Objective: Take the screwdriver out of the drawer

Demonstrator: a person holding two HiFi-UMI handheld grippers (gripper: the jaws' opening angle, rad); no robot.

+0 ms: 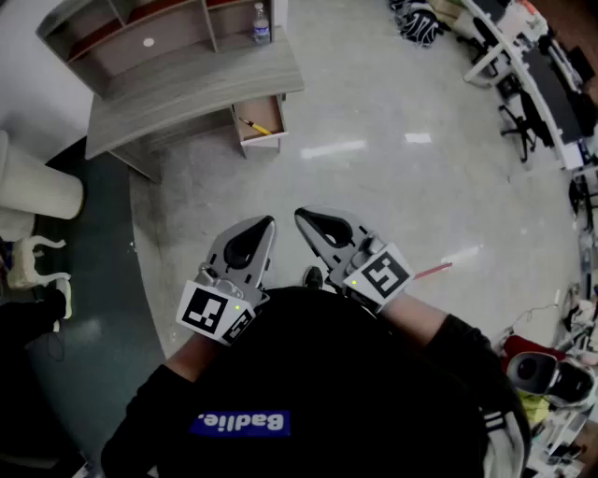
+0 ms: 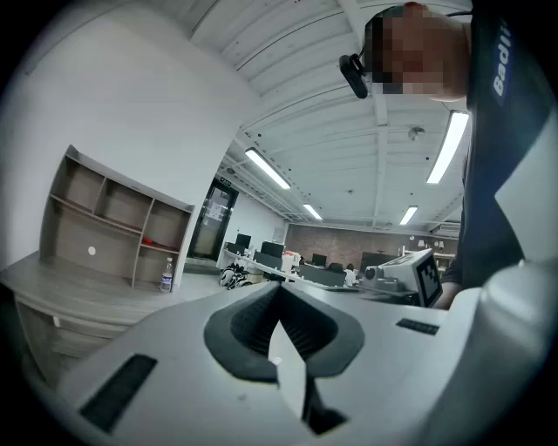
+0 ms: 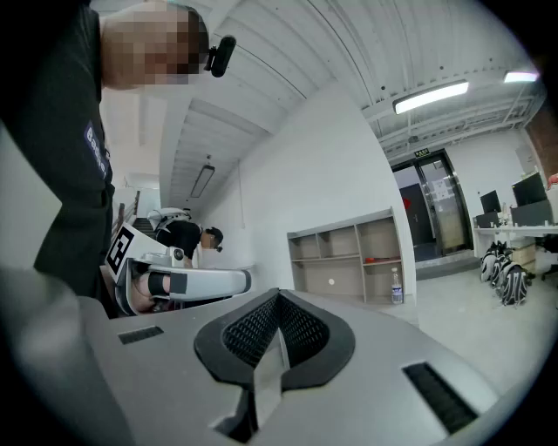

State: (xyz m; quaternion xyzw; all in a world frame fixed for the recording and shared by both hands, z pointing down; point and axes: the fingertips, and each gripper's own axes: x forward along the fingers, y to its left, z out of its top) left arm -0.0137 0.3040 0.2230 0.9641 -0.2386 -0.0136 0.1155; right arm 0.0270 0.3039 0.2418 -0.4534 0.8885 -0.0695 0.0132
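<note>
From the head view, the person is holding both tools close to the chest, above the pale floor. The left claw and the right claw are pointing away from the body, side by side and near each other. Well apart from them, at the top left, a grey surface is standing with its drawer pulled open. The screwdriver, with a yellow handle, is lying inside that drawer. A shelf unit and a water bottle are sitting on the surface.

In the left gripper view, the left claw's two jaws are pressing together with nothing between them. Beyond them the surface, the shelf unit and the bottle are showing at the left, and the other tool's marker cube is showing at the right. The drawer's inside is not showing from here.

In the right gripper view, the right claw's jaws are also meeting, gripping nothing. The shelf unit and the bottle are standing past them against the white wall, and the left tool is lying level at the left.
</note>
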